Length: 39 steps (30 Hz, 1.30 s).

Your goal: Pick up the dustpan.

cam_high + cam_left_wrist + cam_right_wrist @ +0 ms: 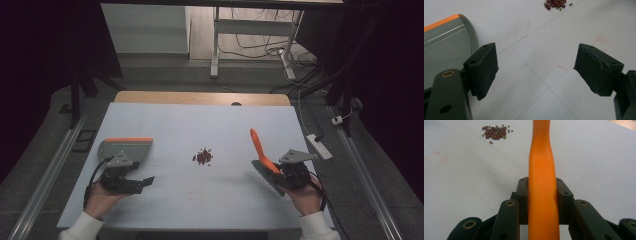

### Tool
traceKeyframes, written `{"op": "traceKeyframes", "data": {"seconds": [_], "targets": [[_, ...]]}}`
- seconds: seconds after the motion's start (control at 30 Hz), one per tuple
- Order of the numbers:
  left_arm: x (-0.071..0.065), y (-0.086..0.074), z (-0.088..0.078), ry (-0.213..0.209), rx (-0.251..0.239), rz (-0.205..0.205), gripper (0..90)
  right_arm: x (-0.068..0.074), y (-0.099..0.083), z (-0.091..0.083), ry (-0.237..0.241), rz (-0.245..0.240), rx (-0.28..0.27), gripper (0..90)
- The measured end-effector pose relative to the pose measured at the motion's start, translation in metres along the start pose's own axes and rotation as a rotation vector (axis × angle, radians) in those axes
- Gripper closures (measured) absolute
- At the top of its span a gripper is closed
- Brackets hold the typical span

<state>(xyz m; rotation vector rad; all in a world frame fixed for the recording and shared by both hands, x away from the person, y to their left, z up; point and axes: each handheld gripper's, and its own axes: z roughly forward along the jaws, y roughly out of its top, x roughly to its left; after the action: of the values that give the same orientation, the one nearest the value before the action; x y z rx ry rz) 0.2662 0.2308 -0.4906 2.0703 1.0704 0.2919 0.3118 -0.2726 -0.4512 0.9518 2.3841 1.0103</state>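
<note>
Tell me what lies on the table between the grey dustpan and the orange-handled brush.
A small heap of red beans lies between the dustpan and the brush, as the high view shows; the rest is bare white table.

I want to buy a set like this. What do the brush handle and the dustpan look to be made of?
The orange brush handle looks like moulded plastic with a smooth, matte finish: even colour, soft curves, no grain. The dustpan seems to be grey plastic, slightly glossy, with faint ridges and an orange edge strip, possibly rubber.
</note>
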Motion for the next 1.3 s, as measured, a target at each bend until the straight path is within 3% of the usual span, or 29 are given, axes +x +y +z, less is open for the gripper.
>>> {"op": "traceKeyframes", "data": {"seconds": [0.27,0.6,0.87,1.07,1.3], "targets": [[-0.004,0.0,0.0,0.013,0.012,0.009,19.7,-0.001,0.002,0.001,-0.006,-0.001,0.003,69.7],[-0.007,0.002,-0.006,0.022,-0.009,0.01,19.9,0.003,0.006,0.001,-0.004,-0.018,-0.011,69.6],[-0.02,0.019,-0.005,0.02,0.006,0.048,19.5,0.004,0.004,-0.007,-0.014,-0.016,-0.033,69.7],[-0.018,0.033,-0.008,0.034,0.028,0.018,19.4,0.003,0.004,-0.009,-0.018,-0.01,-0.045,69.7],[-0.014,0.045,-0.019,0.092,0.038,-0.032,18.5,0.004,0.003,-0.008,-0.012,-0.019,-0.044,69.7]]}}
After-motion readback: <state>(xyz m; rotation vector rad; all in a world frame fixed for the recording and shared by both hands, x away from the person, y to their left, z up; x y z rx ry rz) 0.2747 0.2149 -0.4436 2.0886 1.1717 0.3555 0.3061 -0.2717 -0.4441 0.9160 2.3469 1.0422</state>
